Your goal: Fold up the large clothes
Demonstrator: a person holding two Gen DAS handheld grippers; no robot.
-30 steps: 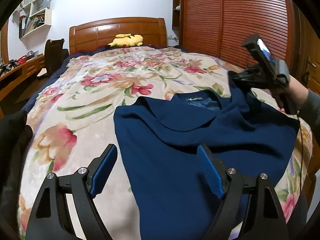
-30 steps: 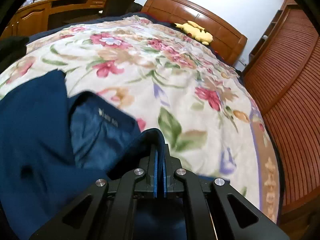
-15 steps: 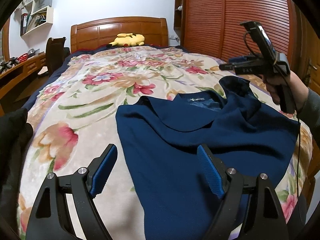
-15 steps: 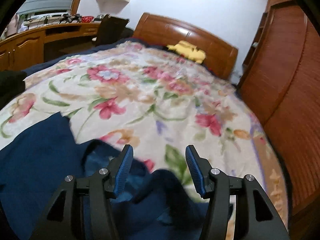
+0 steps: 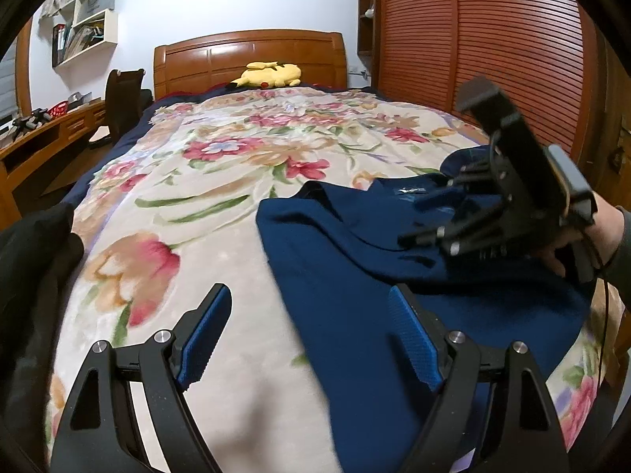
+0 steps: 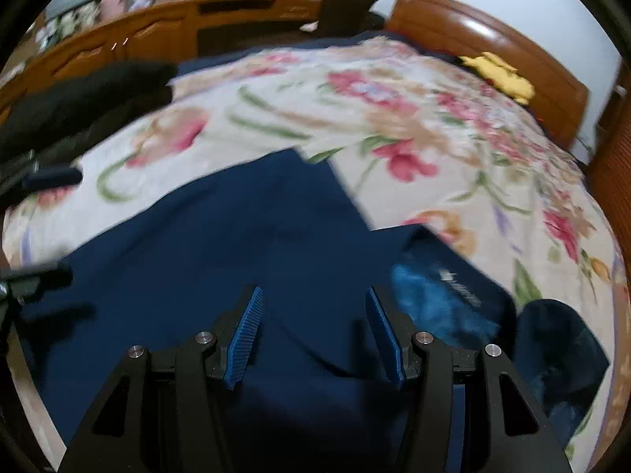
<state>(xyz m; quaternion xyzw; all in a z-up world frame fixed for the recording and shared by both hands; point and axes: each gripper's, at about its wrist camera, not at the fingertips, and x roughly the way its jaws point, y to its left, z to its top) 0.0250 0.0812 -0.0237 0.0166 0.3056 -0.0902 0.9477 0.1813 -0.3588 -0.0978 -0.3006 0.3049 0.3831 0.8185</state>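
Note:
A navy blue garment (image 5: pixel 355 276) lies partly folded on the floral bedspread (image 5: pixel 221 181), its collar and label toward the headboard. My left gripper (image 5: pixel 311 335) is open and empty, low over the garment's left edge. My right gripper (image 6: pixel 315 335) is open and empty, hovering over the garment (image 6: pixel 236 244) near the collar; in the left wrist view it (image 5: pixel 434 213) shows at the right, held above the cloth. The collar label (image 6: pixel 461 287) lies to the right of the right gripper.
A yellow plush toy (image 5: pixel 272 75) lies by the wooden headboard (image 5: pixel 248 55). A black garment (image 5: pixel 31 276) sits at the bed's left edge. A desk (image 5: pixel 43 134) and chair (image 5: pixel 122 102) stand left, a slatted wooden wardrobe (image 5: pixel 493 51) right.
My right gripper let go of the garment's right shoulder, opened, and swung down and left over the cloth. The released fabric dropped onto the bed. My left gripper barely moved.

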